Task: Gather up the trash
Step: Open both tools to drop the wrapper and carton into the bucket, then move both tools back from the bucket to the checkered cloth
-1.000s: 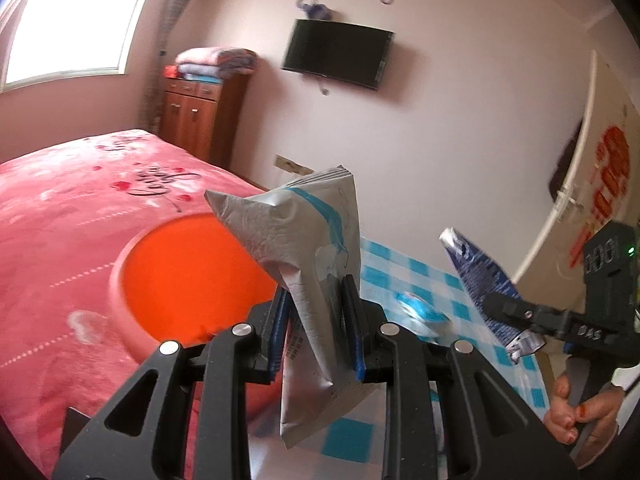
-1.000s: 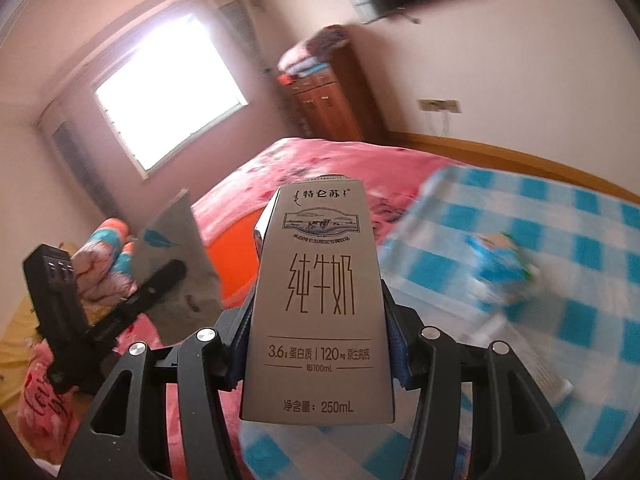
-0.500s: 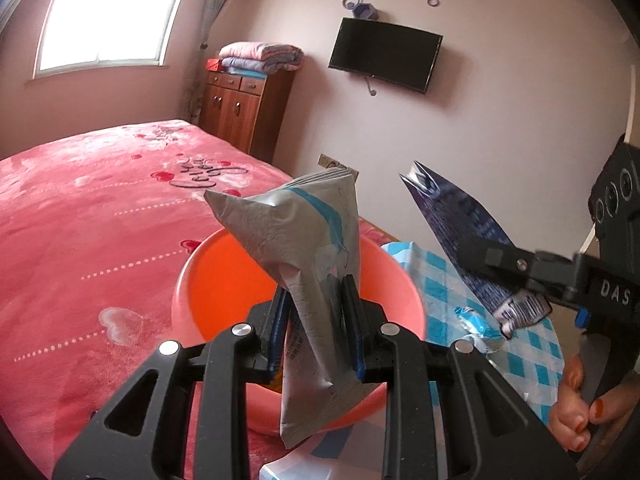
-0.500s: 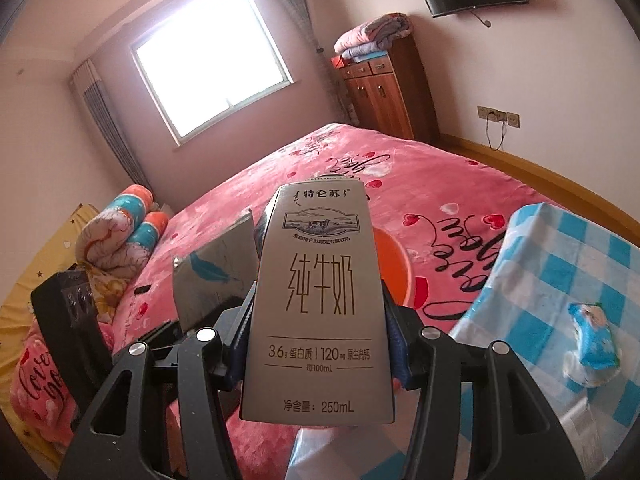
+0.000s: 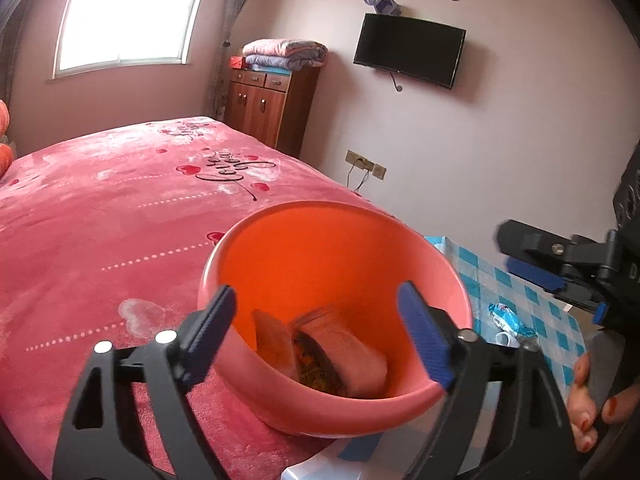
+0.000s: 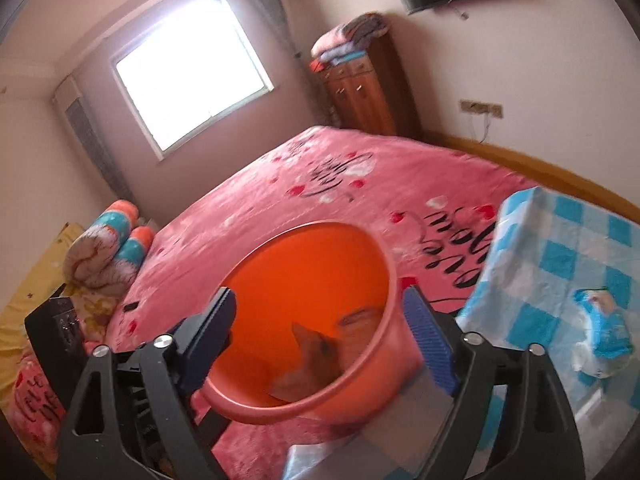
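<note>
An orange basin (image 5: pixel 280 264) (image 6: pixel 320 264) stands on the pink bed at the edge of the checked table. Inside it lie a crumpled silver wrapper (image 5: pixel 272 340) and a milk carton (image 5: pixel 344 352), tinted orange; in the right wrist view they are a blur (image 6: pixel 320 352). My left gripper (image 5: pixel 320 336) hovers over the basin's near rim, its jaws opening, with nothing held between them. My right gripper (image 6: pixel 320 344) (image 5: pixel 516 256) hangs beside it to the right, jaws also opening and empty. A blue-and-white packet (image 5: pixel 506 316) (image 6: pixel 604 332) lies on the checked cloth.
The blue-checked tablecloth (image 6: pixel 560 256) covers a table right of the basin. The pink bedspread (image 5: pixel 100 220) stretches left and back. A wooden cabinet (image 5: pixel 268 108) with folded blankets and a wall TV (image 5: pixel 408 54) stand behind. A hand (image 5: pixel 588 400) holds the right gripper.
Both grippers went from shut to open. The silver wrapper left the left jaws and the milk carton left the right jaws; both now lie in the basin.
</note>
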The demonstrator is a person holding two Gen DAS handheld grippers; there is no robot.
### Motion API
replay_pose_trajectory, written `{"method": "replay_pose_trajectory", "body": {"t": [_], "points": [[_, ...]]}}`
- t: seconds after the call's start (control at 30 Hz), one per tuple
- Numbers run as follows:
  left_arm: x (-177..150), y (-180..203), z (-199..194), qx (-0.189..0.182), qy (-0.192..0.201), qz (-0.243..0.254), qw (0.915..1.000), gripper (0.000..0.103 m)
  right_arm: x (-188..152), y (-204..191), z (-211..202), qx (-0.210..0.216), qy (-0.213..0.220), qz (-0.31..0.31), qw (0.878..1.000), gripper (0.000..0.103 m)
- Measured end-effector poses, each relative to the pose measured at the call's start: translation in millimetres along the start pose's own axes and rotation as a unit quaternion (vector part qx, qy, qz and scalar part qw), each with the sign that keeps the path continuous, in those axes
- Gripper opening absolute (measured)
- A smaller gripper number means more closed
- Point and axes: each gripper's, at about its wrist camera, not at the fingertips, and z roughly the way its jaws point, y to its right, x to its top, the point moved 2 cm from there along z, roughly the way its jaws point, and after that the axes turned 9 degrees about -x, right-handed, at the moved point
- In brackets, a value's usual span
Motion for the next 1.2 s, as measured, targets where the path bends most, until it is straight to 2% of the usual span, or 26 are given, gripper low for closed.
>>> {"method": "replay_pose_trajectory", "body": {"t": [0.13,0.47,0.7,0.73,0.83,0.93,1.2], "points": [[-0.3,7.4,-7.9,0.005,0.013,0.015,0.9998,0.089,-6.5,18.1,-18.9,-0.025,0.024,0.013,0.999,0.090],[-3.9,37.4,-27.2,-0.014,0.049,0.049,0.9975,0.090,-34.6,49.4,-49.3,-0.072,0.051,0.014,0.996,0.091],[-14.7,73.3,-37.5,-0.048,0.071,0.078,0.9933,0.089,-59.2,73.4,-74.6,-0.095,0.084,0.018,0.992,0.091],[-16.9,77.6,-38.2,-0.052,0.072,0.082,0.9926,0.089,-63.1,77.4,-79.2,-0.099,0.089,0.018,0.991,0.095],[-24.6,97.3,-38.3,-0.063,0.069,0.104,0.9902,0.089,-70.5,87.1,-90.4,-0.109,0.107,0.019,0.988,0.095],[-35.0,115.4,-34.8,-0.057,0.060,0.127,0.9885,0.089,-79.0,97.5,-104.1,-0.120,0.125,0.019,0.985,0.096],[-61.9,142.6,-16.9,-0.072,0.009,0.122,0.9898,0.089,-100.1,118.9,-133.2,-0.176,0.161,-0.005,0.971,0.098]]}}
